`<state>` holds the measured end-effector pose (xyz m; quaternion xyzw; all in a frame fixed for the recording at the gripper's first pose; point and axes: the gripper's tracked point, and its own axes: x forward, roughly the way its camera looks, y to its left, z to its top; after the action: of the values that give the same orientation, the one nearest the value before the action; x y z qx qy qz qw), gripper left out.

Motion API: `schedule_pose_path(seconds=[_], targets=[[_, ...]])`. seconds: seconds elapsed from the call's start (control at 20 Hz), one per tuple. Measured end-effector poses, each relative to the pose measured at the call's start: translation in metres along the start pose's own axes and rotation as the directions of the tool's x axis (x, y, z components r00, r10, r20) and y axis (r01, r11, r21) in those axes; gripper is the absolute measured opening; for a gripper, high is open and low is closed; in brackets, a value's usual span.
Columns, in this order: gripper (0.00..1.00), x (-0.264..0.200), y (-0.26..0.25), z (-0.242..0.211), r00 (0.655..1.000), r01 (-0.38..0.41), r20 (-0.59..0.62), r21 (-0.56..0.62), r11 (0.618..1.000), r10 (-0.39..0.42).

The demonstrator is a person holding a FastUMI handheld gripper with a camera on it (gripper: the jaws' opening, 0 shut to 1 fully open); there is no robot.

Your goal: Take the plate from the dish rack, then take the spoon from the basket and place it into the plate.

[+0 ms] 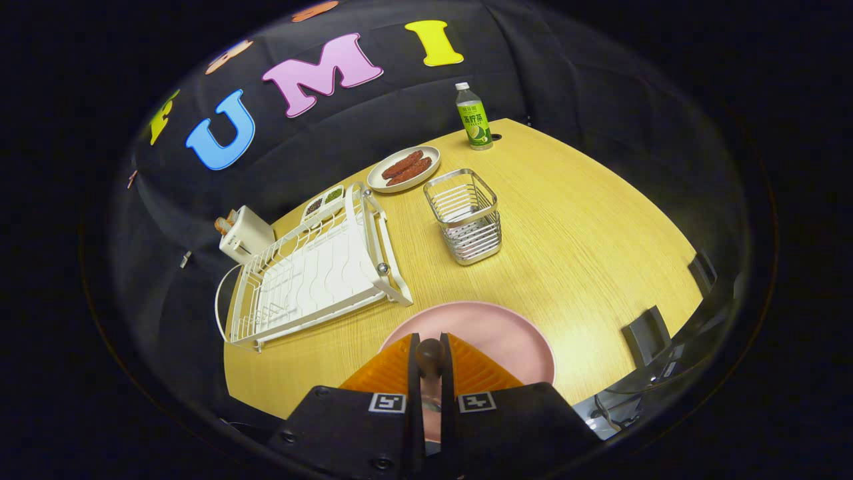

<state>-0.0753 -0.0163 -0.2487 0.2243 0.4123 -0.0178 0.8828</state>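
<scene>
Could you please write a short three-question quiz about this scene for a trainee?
1. True or false: the plate stands in the rack.
2. What do the fingers hold?
   A. the bottle
   B. the spoon
   C. the toaster
3. Fill in: the basket stands between the rack and the far ______ that holds sausages.

Key:
1. False. The pink plate lies on the table, under the fingers.
2. B. The gripper is shut on the spoon's dark handle, above the plate.
3. Dish.
</scene>
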Motion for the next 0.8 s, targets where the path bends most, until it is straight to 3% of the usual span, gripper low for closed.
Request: schedule_pose_path(seconds=[0.35,0.45,0.6,0.65,0.8], targets=[[0.2,0.008,0.0,0.01,0.999,0.034,0.027,-0.033,0.999,-0.033],[0.38,0.004,-0.002,0.014,0.998,0.039,0.042,-0.04,0.998,-0.038],[0.96,-0.005,-0.004,0.024,0.996,0.049,0.082,-0.067,0.997,-0.043],[1.0,-0.011,-0.004,0.031,0.993,0.055,0.111,-0.082,0.995,-0.046],[0.98,-0.034,0.001,0.059,0.974,0.075,0.222,-0.141,0.987,-0.042]])
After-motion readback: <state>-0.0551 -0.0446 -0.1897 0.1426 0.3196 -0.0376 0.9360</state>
